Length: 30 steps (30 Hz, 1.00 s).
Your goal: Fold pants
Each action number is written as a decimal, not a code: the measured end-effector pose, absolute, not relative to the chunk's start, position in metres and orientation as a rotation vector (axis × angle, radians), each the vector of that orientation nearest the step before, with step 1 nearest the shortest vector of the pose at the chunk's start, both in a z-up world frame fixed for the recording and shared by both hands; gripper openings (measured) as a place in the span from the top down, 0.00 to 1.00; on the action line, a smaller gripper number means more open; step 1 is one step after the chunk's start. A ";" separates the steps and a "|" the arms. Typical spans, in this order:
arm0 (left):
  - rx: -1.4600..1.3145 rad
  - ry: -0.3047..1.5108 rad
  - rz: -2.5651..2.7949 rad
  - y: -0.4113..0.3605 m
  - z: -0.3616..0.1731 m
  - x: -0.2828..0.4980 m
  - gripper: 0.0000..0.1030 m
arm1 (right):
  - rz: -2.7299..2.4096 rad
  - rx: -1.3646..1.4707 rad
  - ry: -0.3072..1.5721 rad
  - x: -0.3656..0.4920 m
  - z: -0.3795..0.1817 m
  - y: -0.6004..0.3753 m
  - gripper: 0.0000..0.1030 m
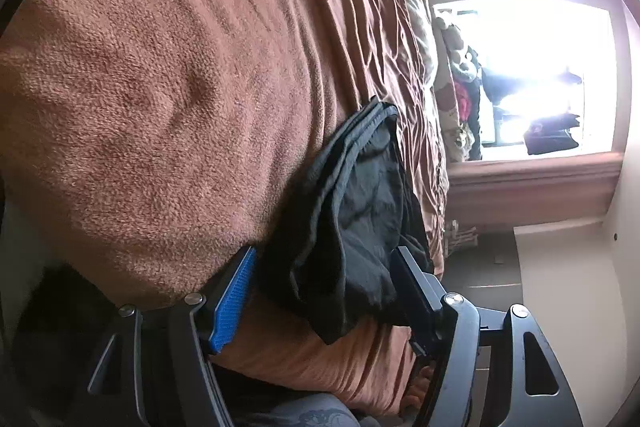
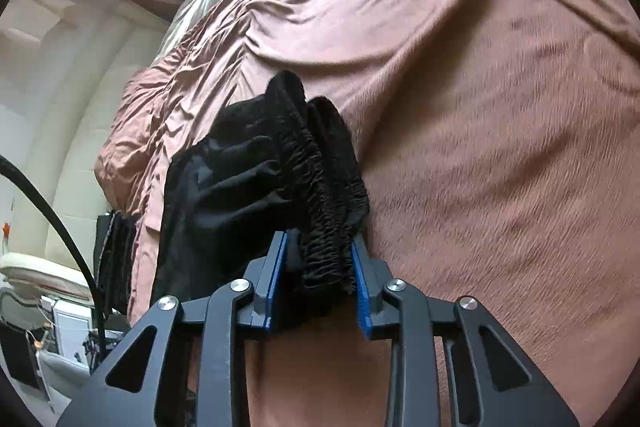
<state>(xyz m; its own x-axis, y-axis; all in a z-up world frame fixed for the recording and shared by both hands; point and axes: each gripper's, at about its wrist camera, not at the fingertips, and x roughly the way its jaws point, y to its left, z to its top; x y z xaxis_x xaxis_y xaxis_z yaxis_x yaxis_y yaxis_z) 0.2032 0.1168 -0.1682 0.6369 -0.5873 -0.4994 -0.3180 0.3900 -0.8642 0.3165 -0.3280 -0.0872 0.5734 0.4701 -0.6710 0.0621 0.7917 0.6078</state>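
Observation:
The black pants [image 1: 352,211] lie bunched on a brown fleece blanket [image 1: 160,87] on a bed. In the left wrist view my left gripper [image 1: 326,257] has its jaws wide apart around a folded black end of the pants, with gaps on both sides. In the right wrist view my right gripper [image 2: 320,251] is closed on the gathered elastic waistband of the pants [image 2: 320,179], which bunches up between the blue pads [image 2: 362,291]. The rest of the cloth hangs to the left.
The blanket [image 2: 500,147] is wrinkled across the bed. A bright window [image 1: 532,79] with a wooden frame and clothes in front stands beyond the bed. A black cable [image 2: 60,223] and furniture are at the left of the right wrist view.

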 end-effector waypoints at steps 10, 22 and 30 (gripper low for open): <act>-1.186 0.966 -0.241 0.099 -0.175 0.213 0.33 | 0.235 0.559 0.931 0.309 -0.083 -0.310 0.64; -1.194 0.980 -0.243 0.106 -0.181 0.215 0.39 | 0.176 0.416 0.822 0.255 -0.038 -0.291 0.56; -1.129 0.982 -0.237 0.102 -0.175 0.227 0.39 | 0.271 0.337 0.791 0.239 -0.014 -0.251 0.56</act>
<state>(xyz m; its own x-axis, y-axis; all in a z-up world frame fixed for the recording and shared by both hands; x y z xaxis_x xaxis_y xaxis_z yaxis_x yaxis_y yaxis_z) 0.2275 0.1021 -0.1746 0.5801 -0.6125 -0.5370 -0.2997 0.4525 -0.8399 0.2386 -0.2507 -0.0144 0.6733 0.3601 -0.6457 -0.1111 0.9128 0.3931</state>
